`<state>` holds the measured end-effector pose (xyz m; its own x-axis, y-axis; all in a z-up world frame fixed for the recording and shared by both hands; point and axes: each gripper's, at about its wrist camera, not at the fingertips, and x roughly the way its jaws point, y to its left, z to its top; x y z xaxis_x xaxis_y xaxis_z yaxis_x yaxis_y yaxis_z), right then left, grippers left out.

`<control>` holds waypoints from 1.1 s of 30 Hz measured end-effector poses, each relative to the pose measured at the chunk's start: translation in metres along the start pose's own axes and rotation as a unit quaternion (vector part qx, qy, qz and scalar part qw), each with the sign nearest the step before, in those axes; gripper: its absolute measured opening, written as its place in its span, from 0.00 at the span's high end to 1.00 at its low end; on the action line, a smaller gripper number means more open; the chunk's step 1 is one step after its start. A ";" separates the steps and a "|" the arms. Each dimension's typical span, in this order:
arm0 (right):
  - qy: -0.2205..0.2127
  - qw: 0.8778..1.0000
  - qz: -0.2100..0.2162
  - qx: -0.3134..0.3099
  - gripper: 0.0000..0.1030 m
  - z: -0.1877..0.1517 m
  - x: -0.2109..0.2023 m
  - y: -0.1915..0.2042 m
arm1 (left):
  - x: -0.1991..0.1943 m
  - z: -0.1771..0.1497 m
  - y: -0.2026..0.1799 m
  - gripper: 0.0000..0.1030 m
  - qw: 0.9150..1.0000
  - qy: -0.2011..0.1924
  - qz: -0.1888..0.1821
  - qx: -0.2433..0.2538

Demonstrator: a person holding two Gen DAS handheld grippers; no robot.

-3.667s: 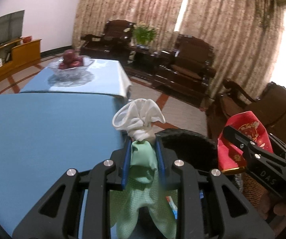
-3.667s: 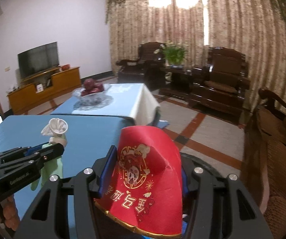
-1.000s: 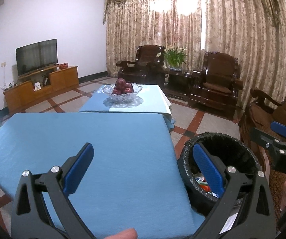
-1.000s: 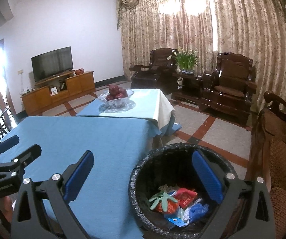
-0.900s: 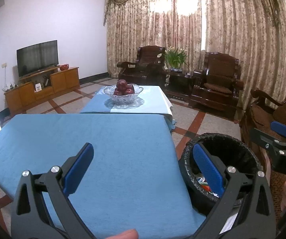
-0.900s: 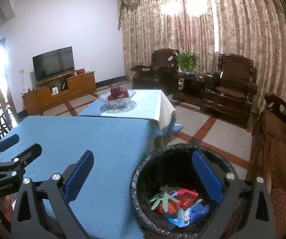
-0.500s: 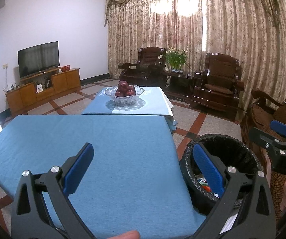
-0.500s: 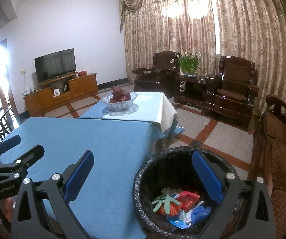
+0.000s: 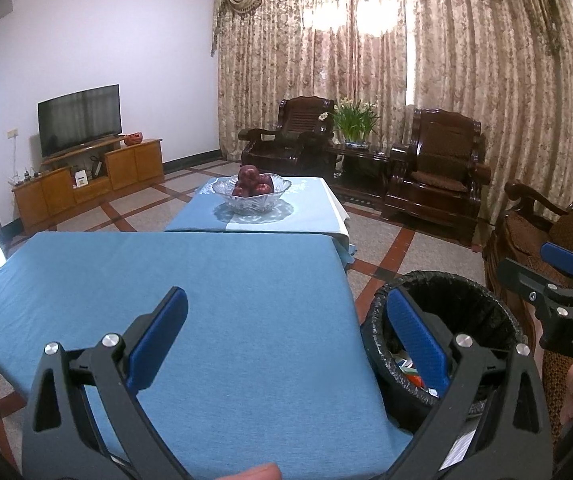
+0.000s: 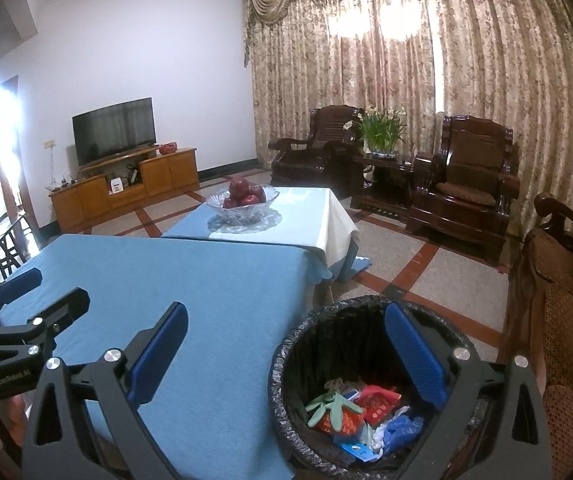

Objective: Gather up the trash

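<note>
A black-lined trash bin [image 10: 314, 332] stands on the floor at the right edge of the blue table [image 10: 190, 280]. Inside lie a green glove [image 10: 332, 404], a red packet [image 10: 378, 402] and blue wrappers [image 10: 400, 428]. My right gripper [image 10: 286, 352] is open and empty above the bin's near rim. My left gripper [image 9: 286, 336] is open and empty over the blue table [image 9: 206, 280], with the bin [image 9: 466, 304] to its right. Each gripper shows at the edge of the other's view.
A second table [image 10: 310, 208] with a glass bowl of red apples [image 10: 242, 200] stands beyond. Dark wooden armchairs [image 10: 462, 192], a plant [image 10: 382, 128] and curtains line the far wall. A TV cabinet [image 10: 126, 188] is at left. A chair [image 10: 566, 280] stands right of the bin.
3.7 s ago the left gripper held the green glove and the right the red packet; both now lie in the bin. Over the last second both grippers, open, drew back and rose slightly.
</note>
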<state>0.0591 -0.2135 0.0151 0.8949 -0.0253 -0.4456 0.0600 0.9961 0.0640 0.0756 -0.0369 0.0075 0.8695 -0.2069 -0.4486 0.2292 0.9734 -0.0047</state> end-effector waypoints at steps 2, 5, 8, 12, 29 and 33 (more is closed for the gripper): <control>0.000 1.000 0.000 0.000 0.06 0.000 0.000 0.000 | 0.000 0.000 0.000 0.06 1.000 0.001 0.000 0.000; 0.000 1.000 0.001 -0.001 0.06 0.000 0.000 0.001 | -0.001 0.003 0.006 0.06 1.000 0.000 0.001 -0.001; 0.000 1.000 0.000 -0.001 0.06 0.000 0.000 0.001 | -0.001 0.002 0.005 0.06 1.000 0.000 0.000 -0.001; 0.000 1.000 0.001 0.000 0.06 0.000 0.000 0.001 | -0.001 0.002 0.006 0.06 1.000 0.001 0.001 -0.001; -0.001 1.000 0.003 -0.004 0.06 0.001 0.002 0.007 | -0.001 0.009 0.022 0.06 1.000 0.002 0.004 -0.005; -0.001 1.000 0.004 -0.006 0.06 0.002 0.002 0.011 | -0.002 0.007 0.025 0.06 1.000 0.001 0.005 -0.005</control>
<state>0.0629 -0.2028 0.0168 0.8961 -0.0170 -0.4434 0.0470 0.9973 0.0568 0.0832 -0.0131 0.0147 0.8710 -0.1972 -0.4499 0.2160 0.9763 -0.0098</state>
